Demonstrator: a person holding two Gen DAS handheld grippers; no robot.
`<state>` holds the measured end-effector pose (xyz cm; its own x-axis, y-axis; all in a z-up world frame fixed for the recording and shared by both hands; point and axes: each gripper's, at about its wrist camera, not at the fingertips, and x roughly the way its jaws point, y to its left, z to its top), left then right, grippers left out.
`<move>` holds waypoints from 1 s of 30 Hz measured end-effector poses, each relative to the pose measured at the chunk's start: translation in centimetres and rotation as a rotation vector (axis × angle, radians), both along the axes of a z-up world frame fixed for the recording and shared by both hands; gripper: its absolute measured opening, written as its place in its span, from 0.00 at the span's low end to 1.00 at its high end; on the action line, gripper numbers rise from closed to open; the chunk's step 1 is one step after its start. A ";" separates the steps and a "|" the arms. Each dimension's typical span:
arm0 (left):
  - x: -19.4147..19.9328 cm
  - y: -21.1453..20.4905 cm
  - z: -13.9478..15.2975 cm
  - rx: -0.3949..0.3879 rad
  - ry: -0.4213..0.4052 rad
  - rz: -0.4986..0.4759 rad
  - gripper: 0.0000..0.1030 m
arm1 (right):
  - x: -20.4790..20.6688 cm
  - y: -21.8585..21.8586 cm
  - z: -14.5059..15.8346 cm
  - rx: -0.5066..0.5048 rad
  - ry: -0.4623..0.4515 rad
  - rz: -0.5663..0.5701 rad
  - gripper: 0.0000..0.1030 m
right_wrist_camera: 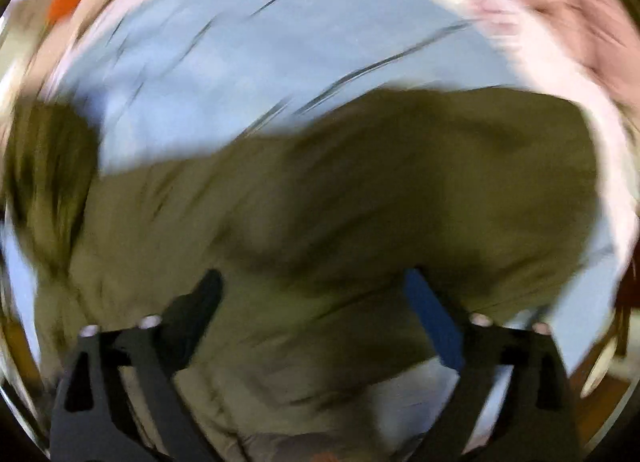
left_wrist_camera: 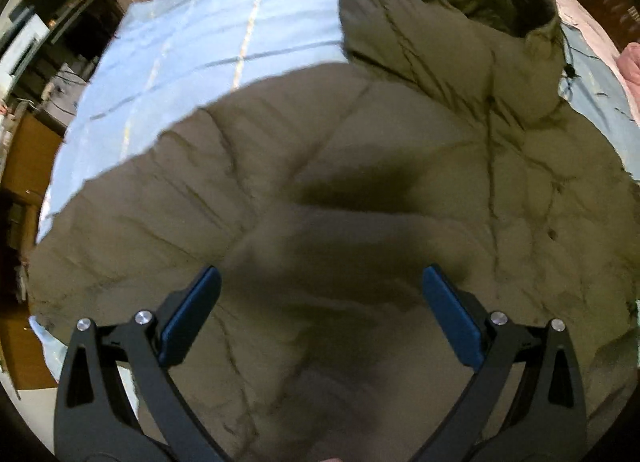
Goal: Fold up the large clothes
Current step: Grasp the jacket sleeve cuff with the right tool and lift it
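Note:
An olive-green padded jacket (left_wrist_camera: pixel 360 189) lies spread on a light blue bed sheet (left_wrist_camera: pixel 208 41), its hood (left_wrist_camera: pixel 460 13) at the top right. My left gripper (left_wrist_camera: pixel 320 278) is open, its blue pads wide apart just above the jacket's body, holding nothing. In the right wrist view, which is blurred by motion, the same jacket (right_wrist_camera: pixel 320 201) lies on the sheet (right_wrist_camera: pixel 280 61). My right gripper (right_wrist_camera: pixel 312 278) is open over the jacket's near edge, holding nothing.
The bed sheet runs to the left and far side of the jacket. Pink bedding (right_wrist_camera: pixel 560 1) lies at the bed's far right. Dark furniture and shelves (left_wrist_camera: pixel 52 41) stand beyond the bed's left edge.

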<state>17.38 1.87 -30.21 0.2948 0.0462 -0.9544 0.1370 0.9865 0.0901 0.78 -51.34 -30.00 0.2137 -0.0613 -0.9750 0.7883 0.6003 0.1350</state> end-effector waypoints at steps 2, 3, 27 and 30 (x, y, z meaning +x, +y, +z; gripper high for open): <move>-0.4 -0.7 0.1 -0.004 0.005 -0.012 0.98 | -2.5 -4.6 -0.6 0.071 -0.004 -0.127 0.99; -0.5 -1.1 0.3 -0.001 0.004 -0.022 0.98 | -3.8 -7.2 -1.0 0.127 -0.011 -0.194 0.99; -5.1 -7.9 5.3 0.016 -0.097 -0.203 0.98 | -5.8 -6.6 14.9 0.256 -0.897 -0.092 0.17; -4.6 -6.7 6.3 0.012 -0.125 -0.166 0.98 | -0.9 2.8 18.5 0.295 -0.878 0.234 0.21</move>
<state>12.75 -4.84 -23.93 0.4153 -0.0016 -0.9097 0.2842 0.9502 0.1281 -0.11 -48.51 -11.53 0.8523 0.2982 -0.4297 0.1976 0.5771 0.7924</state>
